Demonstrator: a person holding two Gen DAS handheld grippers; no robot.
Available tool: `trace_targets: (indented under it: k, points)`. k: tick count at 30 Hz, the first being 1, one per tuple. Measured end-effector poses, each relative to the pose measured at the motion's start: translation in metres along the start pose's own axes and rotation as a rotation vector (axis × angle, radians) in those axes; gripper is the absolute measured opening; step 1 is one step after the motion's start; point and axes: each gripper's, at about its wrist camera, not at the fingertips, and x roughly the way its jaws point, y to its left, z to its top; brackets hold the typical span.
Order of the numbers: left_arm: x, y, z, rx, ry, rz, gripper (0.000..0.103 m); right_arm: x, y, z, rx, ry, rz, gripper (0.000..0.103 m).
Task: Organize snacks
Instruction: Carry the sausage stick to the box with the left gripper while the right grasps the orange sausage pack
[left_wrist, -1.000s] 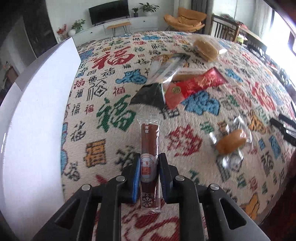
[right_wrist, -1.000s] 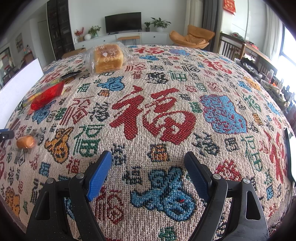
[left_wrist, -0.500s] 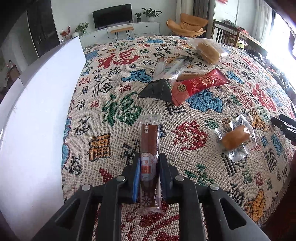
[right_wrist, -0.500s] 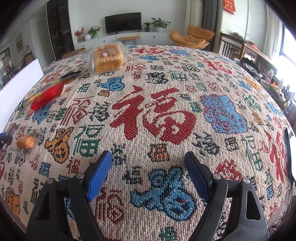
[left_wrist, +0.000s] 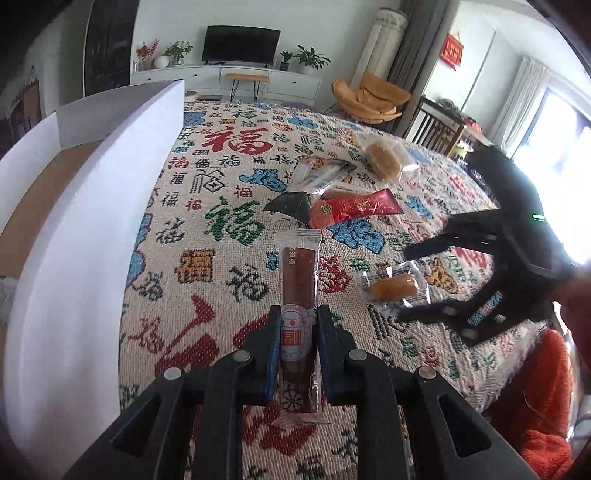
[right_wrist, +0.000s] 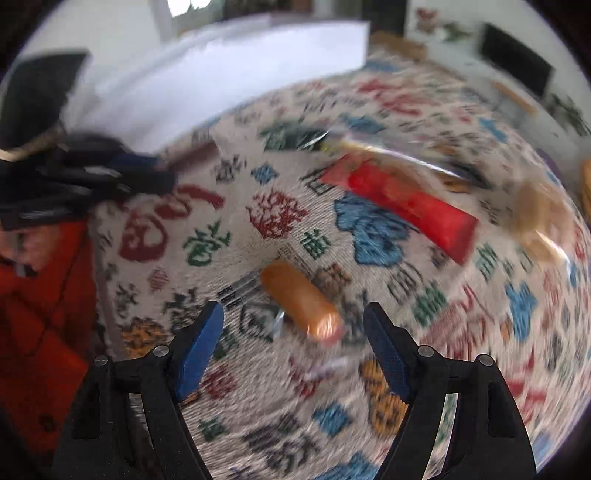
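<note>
- Snacks are spread over the patterned cloth on the tabletop; a brown snack stick in clear wrap sits clamped between the pads of the left tool, its top end pointing away.
- Beside the left tool stands a white box.
- The right tool is spread wide, with a small wrapped bun lying on the cloth between and just ahead of its fingers.
- A red packet lies farther off; this view is blurred.
</note>
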Motion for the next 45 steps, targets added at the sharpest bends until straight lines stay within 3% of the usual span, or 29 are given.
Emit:
trace_targets:
  k: [3,6,7,8,11,12,13,14,17,20,24,28,30,34,37,41,42,43,44,45]
  points:
    - [-0.012,0.008,-0.009,-0.026,-0.010,-0.008,0.018,0.027,0.002,0.029,-0.073,0.119,0.016,0.051]
    - [-0.017,0.016,-0.017,-0.053,-0.011,-0.014,0.018,0.032,-0.001,0.042,-0.059,0.198,0.034,0.045]
    - [-0.016,0.019,-0.018,-0.067,-0.011,-0.020,0.018,0.030,0.000,0.046,-0.054,0.207,0.033,0.036]
    - [-0.015,0.020,-0.018,-0.075,-0.010,-0.024,0.018,0.028,-0.002,0.047,-0.033,0.207,0.035,0.033]
    - [-0.010,0.021,-0.019,-0.084,-0.005,-0.035,0.018,0.028,-0.006,0.043,0.052,0.204,-0.029,0.042]
    - [-0.009,0.020,-0.019,-0.083,-0.002,-0.038,0.018,0.029,-0.003,0.040,0.050,0.203,-0.049,0.050]
    - [-0.007,0.019,-0.019,-0.080,0.000,-0.041,0.018,0.030,0.001,0.036,0.044,0.212,-0.035,0.066]
    - [-0.008,0.018,-0.020,-0.077,0.001,-0.042,0.018,0.036,0.006,0.033,0.039,0.245,-0.008,0.069]
    - [-0.008,0.015,-0.021,-0.072,0.002,-0.039,0.018,0.036,0.015,0.030,0.010,0.218,-0.035,0.066]
    - [-0.009,0.016,-0.021,-0.085,0.001,-0.044,0.018,0.033,0.010,0.029,0.091,0.212,-0.036,0.042]
    - [-0.018,0.018,-0.018,-0.103,-0.023,-0.057,0.018,0.027,0.005,0.030,0.174,0.211,-0.028,0.041]
    - [-0.027,0.015,-0.013,-0.117,-0.049,-0.087,0.018,-0.006,-0.027,0.012,0.403,0.046,0.118,0.041]
    - [-0.029,0.014,-0.010,-0.134,-0.048,-0.114,0.018,-0.012,-0.035,0.007,0.481,0.014,0.128,0.041]
    - [-0.064,0.028,0.006,-0.211,-0.112,-0.179,0.018,-0.040,-0.015,0.018,0.495,-0.089,0.184,0.041]
    - [-0.110,0.058,0.025,-0.240,-0.201,-0.094,0.018,-0.079,0.006,0.070,0.447,-0.237,0.276,0.041]
    - [-0.156,0.119,0.042,-0.292,-0.269,0.137,0.018,-0.104,0.058,0.159,0.360,-0.376,0.389,0.043]
    - [-0.164,0.136,0.043,-0.318,-0.273,0.191,0.022,-0.103,0.074,0.181,0.349,-0.392,0.405,0.051]
    - [-0.169,0.153,0.043,-0.347,-0.266,0.229,0.039,-0.102,0.081,0.196,0.350,-0.401,0.407,0.060]
    - [-0.171,0.164,0.042,-0.373,-0.257,0.256,0.066,-0.099,0.091,0.212,0.350,-0.409,0.418,0.065]
    - [-0.175,0.178,0.039,-0.414,-0.248,0.300,0.075,-0.097,0.098,0.225,0.348,-0.410,0.438,0.068]
